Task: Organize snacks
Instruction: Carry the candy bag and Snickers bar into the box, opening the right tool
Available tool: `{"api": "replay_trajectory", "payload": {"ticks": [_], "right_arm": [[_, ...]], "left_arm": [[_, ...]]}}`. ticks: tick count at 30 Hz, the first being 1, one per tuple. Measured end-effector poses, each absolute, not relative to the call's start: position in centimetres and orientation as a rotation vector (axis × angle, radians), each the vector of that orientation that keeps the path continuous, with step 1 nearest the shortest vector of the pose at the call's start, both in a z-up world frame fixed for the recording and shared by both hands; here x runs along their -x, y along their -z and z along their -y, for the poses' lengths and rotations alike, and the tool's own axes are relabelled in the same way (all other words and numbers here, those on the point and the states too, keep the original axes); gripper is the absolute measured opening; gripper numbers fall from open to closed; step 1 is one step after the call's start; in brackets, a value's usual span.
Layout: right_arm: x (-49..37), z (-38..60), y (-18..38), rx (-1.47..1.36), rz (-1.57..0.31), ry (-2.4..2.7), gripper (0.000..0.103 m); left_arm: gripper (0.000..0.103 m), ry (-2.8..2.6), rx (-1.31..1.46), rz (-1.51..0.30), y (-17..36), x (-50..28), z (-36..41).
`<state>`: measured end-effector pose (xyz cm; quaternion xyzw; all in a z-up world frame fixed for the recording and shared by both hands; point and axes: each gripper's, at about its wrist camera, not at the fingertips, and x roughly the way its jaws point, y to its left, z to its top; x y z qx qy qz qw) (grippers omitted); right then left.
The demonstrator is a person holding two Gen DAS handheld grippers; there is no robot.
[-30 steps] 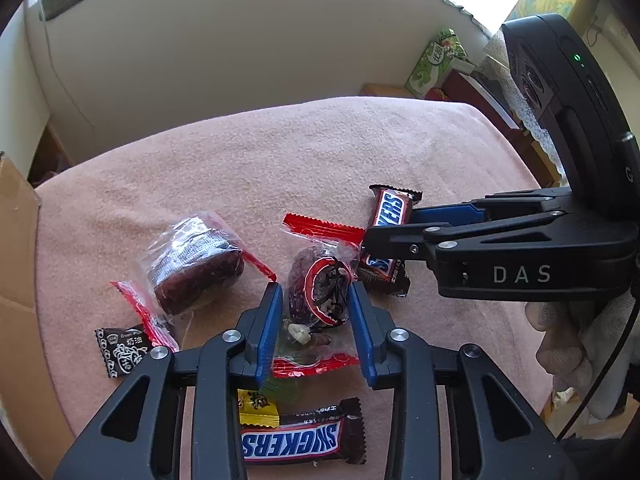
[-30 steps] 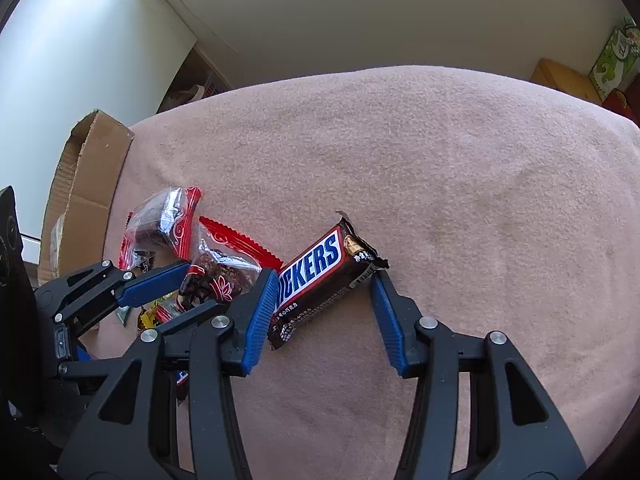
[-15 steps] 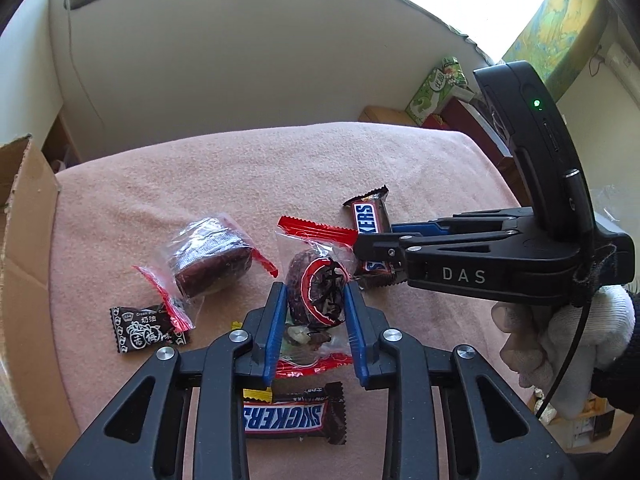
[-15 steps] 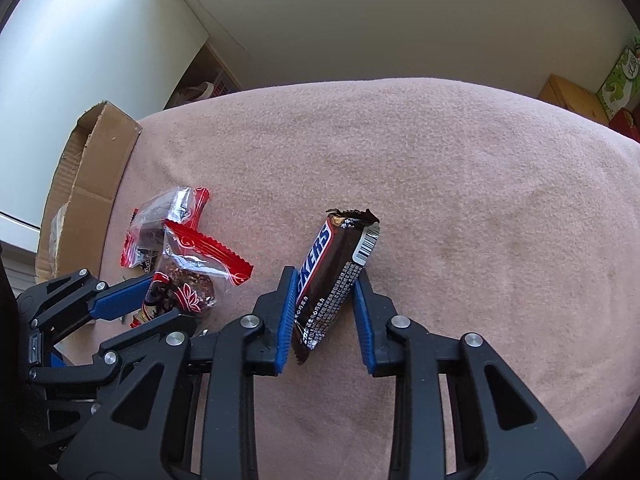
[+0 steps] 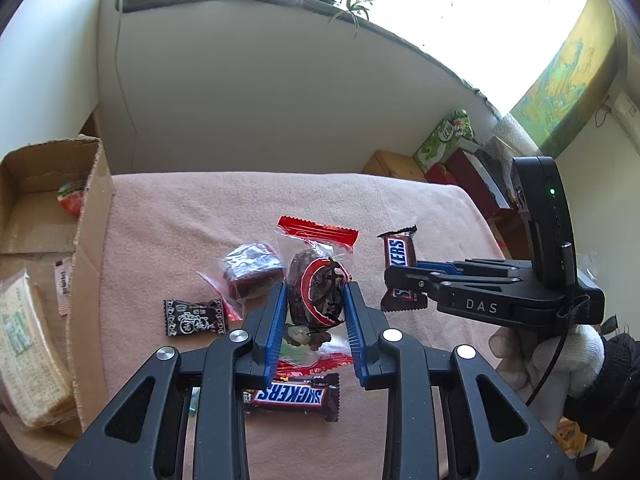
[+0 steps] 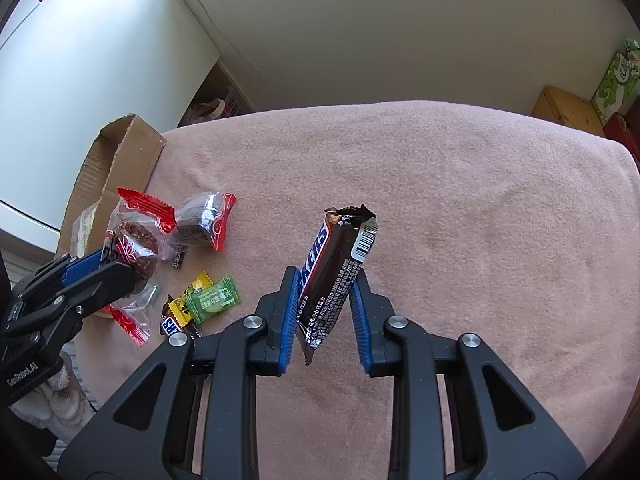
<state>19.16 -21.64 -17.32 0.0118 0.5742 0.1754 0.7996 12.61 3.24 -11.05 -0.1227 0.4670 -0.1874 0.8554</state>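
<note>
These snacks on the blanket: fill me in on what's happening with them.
A person is sorting snacks with a handheld tool in each gloved hand. The left tool is clamped on a clear red-edged pastry pack; the right tool grips a Snickers bar, tilted up off the pink blanket. A second pastry pack, another Snickers, a black candy and yellow and green sweets lie on the blanket. A cardboard box at its left edge holds a few items.

Both tongs clamped, both angled downward

The left tongs (image 5: 314, 320) pinch a clear-wrapped snack between blue pads; the right tongs (image 6: 326, 314), held in a white-gloved hand (image 5: 548, 356) with a dark sleeve, squeeze an upright Snickers bar (image 6: 338, 276).
</note>
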Motion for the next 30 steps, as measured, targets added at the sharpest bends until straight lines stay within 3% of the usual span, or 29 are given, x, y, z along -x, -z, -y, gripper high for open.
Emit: {"api": "replay_trajectory", "payload": {"ticks": [12, 30], "right_arm": [[-19.0, 16.8, 12.6, 0.027, -1.145, -0.482, 0.026], [-19.7, 4.8, 10.7, 0.145, -1.084, -0.663, 0.026]], "left_arm": [[0.027, 0.24, 0.317, -0.918, 9.2, -11.6, -10.1], [0.027, 0.008, 0.368, -0.876, 9.8, -12.1, -17.6]]}}
